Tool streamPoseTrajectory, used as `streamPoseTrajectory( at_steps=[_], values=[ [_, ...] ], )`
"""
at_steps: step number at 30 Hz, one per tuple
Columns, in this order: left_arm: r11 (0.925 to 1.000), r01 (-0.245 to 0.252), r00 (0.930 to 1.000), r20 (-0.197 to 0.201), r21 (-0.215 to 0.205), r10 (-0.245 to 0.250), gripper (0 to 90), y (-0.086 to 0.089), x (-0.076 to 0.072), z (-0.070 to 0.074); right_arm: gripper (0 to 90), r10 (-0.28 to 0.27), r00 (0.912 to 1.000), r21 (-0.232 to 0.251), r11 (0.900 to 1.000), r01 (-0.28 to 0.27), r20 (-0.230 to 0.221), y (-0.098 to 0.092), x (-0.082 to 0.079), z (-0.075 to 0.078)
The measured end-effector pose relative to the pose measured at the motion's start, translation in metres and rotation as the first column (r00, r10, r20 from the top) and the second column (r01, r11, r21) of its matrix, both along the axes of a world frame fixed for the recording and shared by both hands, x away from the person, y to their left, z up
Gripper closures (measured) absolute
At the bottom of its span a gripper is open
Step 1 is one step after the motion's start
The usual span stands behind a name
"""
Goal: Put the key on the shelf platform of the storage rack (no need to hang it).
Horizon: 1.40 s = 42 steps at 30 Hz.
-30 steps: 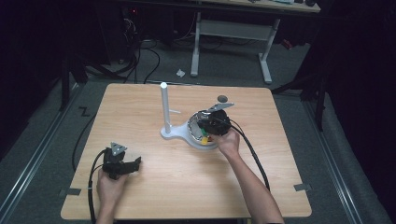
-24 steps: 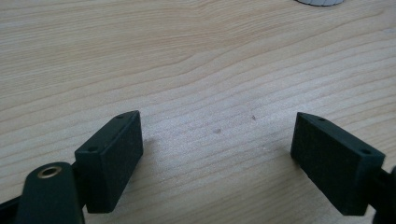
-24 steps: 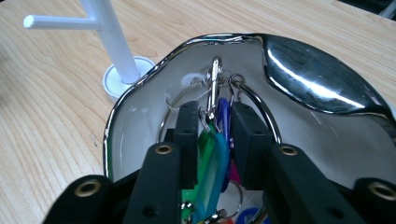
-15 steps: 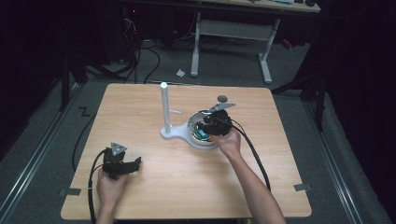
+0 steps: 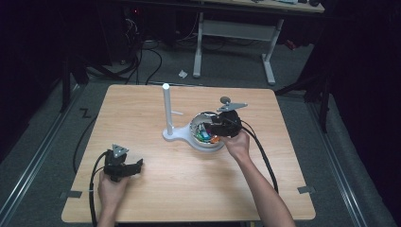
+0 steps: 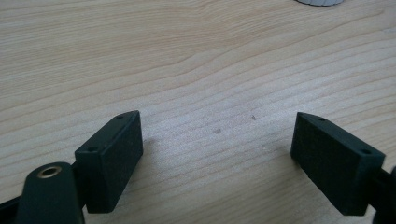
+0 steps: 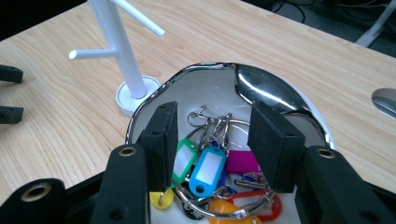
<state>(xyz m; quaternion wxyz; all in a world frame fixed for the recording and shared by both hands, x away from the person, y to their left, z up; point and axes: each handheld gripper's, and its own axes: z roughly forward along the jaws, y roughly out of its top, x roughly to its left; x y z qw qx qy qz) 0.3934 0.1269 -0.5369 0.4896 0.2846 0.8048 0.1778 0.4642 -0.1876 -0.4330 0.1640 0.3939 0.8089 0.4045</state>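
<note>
A shiny metal bowl point(image 5: 196, 124) point(image 7: 275, 93) holds several coloured key tags point(image 5: 204, 136) on metal rings, among them a blue tag point(image 7: 208, 170) and a green tag point(image 7: 183, 158). Just left of the bowl a white peg stand point(image 5: 166, 106) point(image 7: 122, 51) rises from its round base. My right gripper point(image 5: 209, 129) point(image 7: 212, 126) hangs over the bowl. Its jaws have just been opening and stand apart above the tags, pressing on nothing. My left gripper point(image 5: 137, 165) point(image 6: 217, 140) rests open on bare wood near the front left, with nothing between its jaws.
The wooden table point(image 5: 283, 165) has free room at the front and left. A shiny rounded piece point(image 7: 385, 100) lies on the wood to the right of the bowl. Cables trail from both grippers toward the front edge. Desk legs and cables stand on the floor beyond the table.
My right gripper has lifted slightly over the bowl and its jaws have spread apart. The left hand and gripper have stayed where they were.
</note>
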Motion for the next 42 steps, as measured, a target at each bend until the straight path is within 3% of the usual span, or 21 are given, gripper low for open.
streamPoseTrajectory(
  at_steps=[5, 11, 20, 24, 37, 42],
  values=[
    [1.0, 0.0, 1.0, 0.0, 0.0, 0.0, 17.2, 0.0, 0.0, 0.0, 54.5, -0.015, 0.9999, 0.03, 0.999, 0.015, 0.005, -0.01, -0.006, 0.004],
    [1.0, -0.001, 1.0, -0.001, -0.001, 0.001, 17.2, 0.0, 0.0, 0.0, 54.5, -0.02, 0.9998, 0.033, 0.999, 0.02, -0.004, -0.021, -0.011, 0.007],
    [1.0, 0.002, 1.0, 0.0, 0.001, -0.002, 17.2, 0.0, 0.0, 0.0, 53.6, -0.038, 0.9988, 0.063, 0.997, 0.036, 0.03, -0.038, -0.023, 0.019],
    [1.0, 0.005, 1.0, 0.0, 0.005, -0.005, 17.2, 0.0, 0.0, 0.0, 53.6, -0.065, 0.9968, 0.087, 0.994, 0.061, 0.046, -0.049, -0.029, 0.021],
    [1.0, 0.006, 1.0, 0.0, 0.006, -0.006, 17.2, 0.0, 0.0, 0.0, 52.6, -0.115, 0.9904, 0.092, 0.99, 0.108, 0.076, -0.079, -0.046, 0.033],
    [1.0, 0.005, 1.0, 0.0, 0.005, -0.005, 17.2, 0.0, 0.0, 0.0, 52.3, -0.147, 0.9841, 0.106, 0.985, 0.137, 0.099, -0.089, -0.055, 0.035]
  ],
)
